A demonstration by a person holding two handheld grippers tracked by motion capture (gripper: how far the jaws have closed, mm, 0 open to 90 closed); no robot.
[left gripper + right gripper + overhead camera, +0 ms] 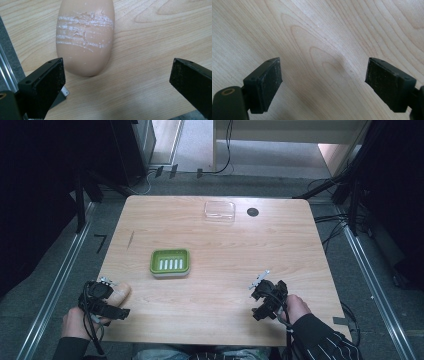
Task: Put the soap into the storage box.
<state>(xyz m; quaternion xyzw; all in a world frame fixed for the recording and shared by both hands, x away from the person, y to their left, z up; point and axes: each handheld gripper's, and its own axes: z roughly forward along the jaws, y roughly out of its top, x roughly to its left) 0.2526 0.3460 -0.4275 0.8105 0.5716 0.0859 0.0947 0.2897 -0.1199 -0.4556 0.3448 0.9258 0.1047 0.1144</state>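
I see pale wood-grain worktop [225, 285], grey carpet around – left tool [117, 75] released beside scored soap [85, 37], right tool [323, 80] released over bare wood.

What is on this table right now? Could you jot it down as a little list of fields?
table: light wood top
soap bar: peach oval with white scrape lines, at the near left edge, just ahead of the left gripper
soap dish: green, slotted, left of centre
clear lid or box: transparent, far side
dark round spot: beside the clear piece
left gripper: open, holding nothing
right gripper: open, over bare wood
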